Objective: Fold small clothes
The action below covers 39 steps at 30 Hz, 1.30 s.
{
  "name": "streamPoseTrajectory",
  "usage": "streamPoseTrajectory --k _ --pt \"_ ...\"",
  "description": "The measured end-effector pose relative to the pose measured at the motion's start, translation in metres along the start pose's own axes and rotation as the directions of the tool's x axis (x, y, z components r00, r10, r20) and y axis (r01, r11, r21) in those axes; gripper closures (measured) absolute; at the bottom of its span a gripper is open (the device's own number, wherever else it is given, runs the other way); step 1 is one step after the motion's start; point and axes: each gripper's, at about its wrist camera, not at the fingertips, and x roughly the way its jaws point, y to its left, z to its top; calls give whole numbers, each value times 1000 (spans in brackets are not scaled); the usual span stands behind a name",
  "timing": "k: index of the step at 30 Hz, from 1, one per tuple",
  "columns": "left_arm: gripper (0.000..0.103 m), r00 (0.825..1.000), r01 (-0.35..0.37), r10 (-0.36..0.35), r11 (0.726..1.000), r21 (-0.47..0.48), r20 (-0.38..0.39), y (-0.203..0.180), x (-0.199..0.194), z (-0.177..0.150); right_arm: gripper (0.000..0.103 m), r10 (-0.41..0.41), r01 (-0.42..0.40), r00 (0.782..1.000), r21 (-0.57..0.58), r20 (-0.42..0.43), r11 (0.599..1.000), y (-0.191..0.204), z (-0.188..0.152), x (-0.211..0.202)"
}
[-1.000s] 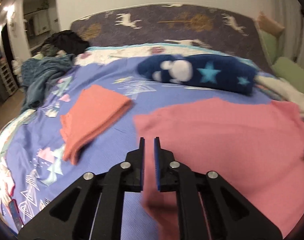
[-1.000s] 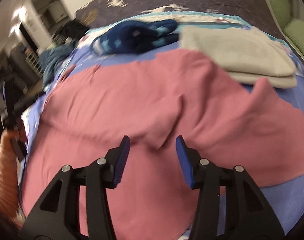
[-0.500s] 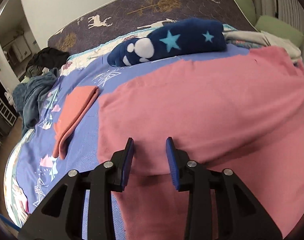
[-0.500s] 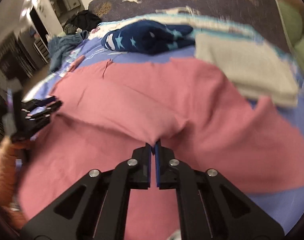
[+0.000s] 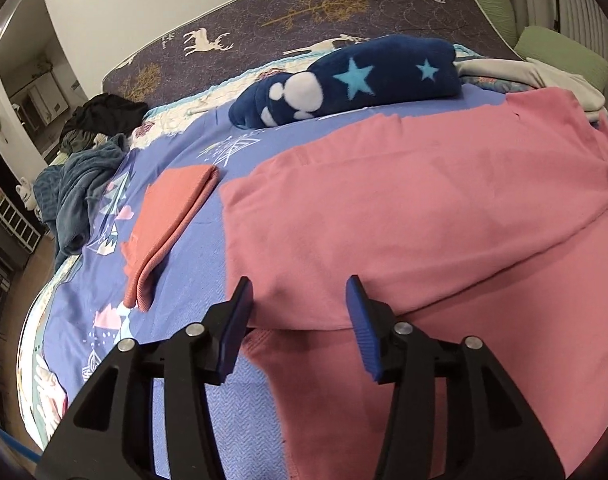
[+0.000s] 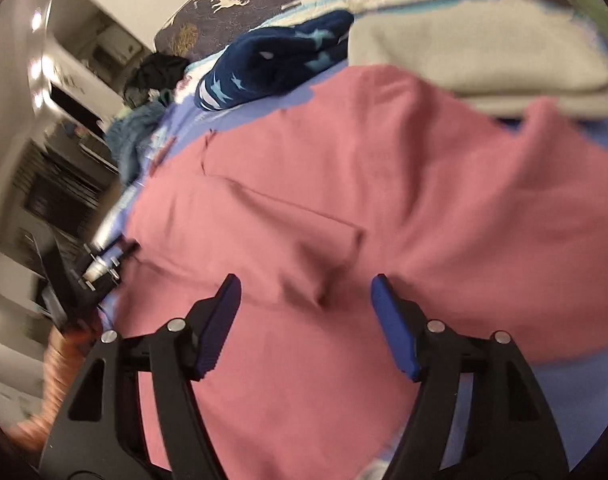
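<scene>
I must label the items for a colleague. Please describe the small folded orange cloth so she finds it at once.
On the purple patterned bedsheet, look left of the large pink garment. The small folded salmon-orange knit cloth lies there alone, ribbed and much smaller.

Pink garment (image 5: 424, 208), coral folded cloth (image 5: 171, 216), star-patterned navy blanket (image 5: 352, 80).

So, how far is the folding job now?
Done: an orange cloth lies folded on the bed. In hand: the pink garment has one fold laid over; the left gripper and right gripper are open. Left: its further folds.
</scene>
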Motion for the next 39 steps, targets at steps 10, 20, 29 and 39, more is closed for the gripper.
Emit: streamPoseTrajectory --k 10,20,29,39 --pt "52 1000 12 -12 1000 -21 3 6 7 -2 98 -77 74 994 39 76 996 7 23 7" --pt "52 1000 -21 22 998 -59 10 15 6 -3 94 -180 185 966 -5 186 983 9 27 -6" --pt "52 999 -33 32 997 -71 -10 18 1 -2 59 -137 149 986 -128 100 980 18 -15 -12" --pt "37 998 -54 57 989 -134 14 32 -25 -6 55 -235 252 937 -34 258 967 2 -44 -57"
